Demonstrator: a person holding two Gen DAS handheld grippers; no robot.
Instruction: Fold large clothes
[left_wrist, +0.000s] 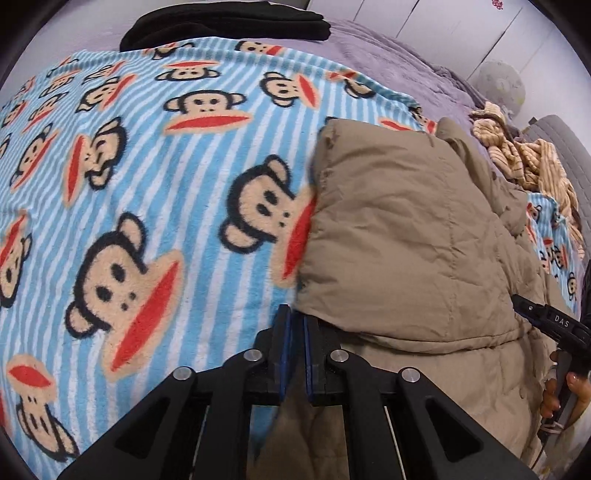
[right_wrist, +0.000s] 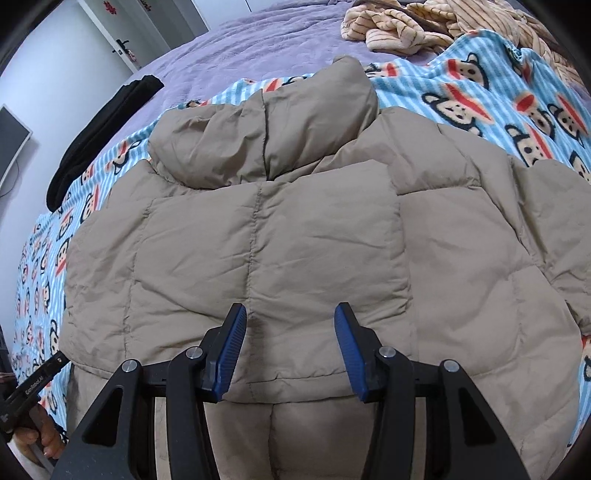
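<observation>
Tan puffer jacket (right_wrist: 280, 236) hem in closed left hand-held gripper (left_wrist: 297, 321), right hand-held gripper (right_wrist: 290, 325) open, marked "DAS".

Tan quilted puffer jacket (right_wrist: 280, 236) lies partly folded on monkey-print blanket, collar up.

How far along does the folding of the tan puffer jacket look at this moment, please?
Done: the tan puffer jacket lies on the monkey-print blanket with one fold already laid over. In hand: the left gripper is shut on its edge; the right gripper hovers open above it. Left: further folds to make it compact.
</observation>
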